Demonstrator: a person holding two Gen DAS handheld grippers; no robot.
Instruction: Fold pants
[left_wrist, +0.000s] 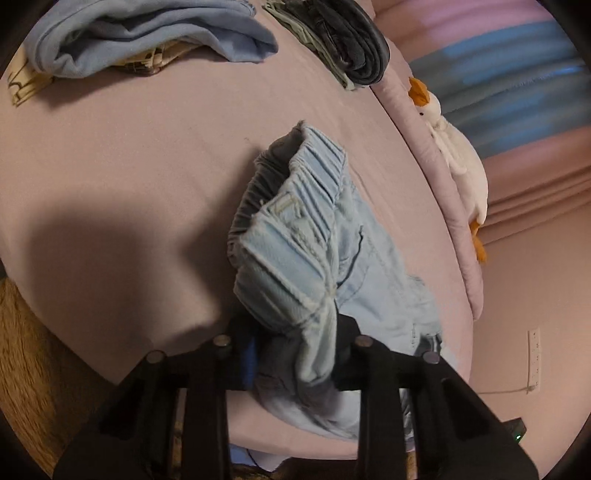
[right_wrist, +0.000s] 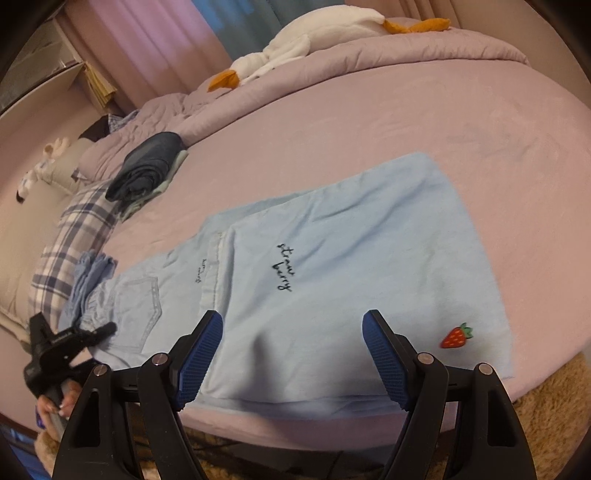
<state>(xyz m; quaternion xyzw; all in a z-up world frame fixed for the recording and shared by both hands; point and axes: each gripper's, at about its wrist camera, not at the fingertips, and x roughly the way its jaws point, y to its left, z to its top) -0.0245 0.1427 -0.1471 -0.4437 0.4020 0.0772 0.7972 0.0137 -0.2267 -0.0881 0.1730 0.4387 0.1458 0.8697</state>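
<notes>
Left wrist view shows the left gripper (left_wrist: 295, 343) clamped on the elastic waistband of the pale blue pants (left_wrist: 295, 236), lifted off the lilac bed (left_wrist: 129, 166), with a grey-blue garment (left_wrist: 147, 33) far ahead. Right wrist view alone shows the right gripper (right_wrist: 291, 354) spread apart and holding nothing, above the flat pant legs (right_wrist: 332, 258), a strawberry patch (right_wrist: 457, 335) just to its right.

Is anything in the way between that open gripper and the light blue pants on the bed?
Nothing visible. The right gripper hovers open directly over the pants, with no object between. The left gripper already clamps the waistband end.
</notes>
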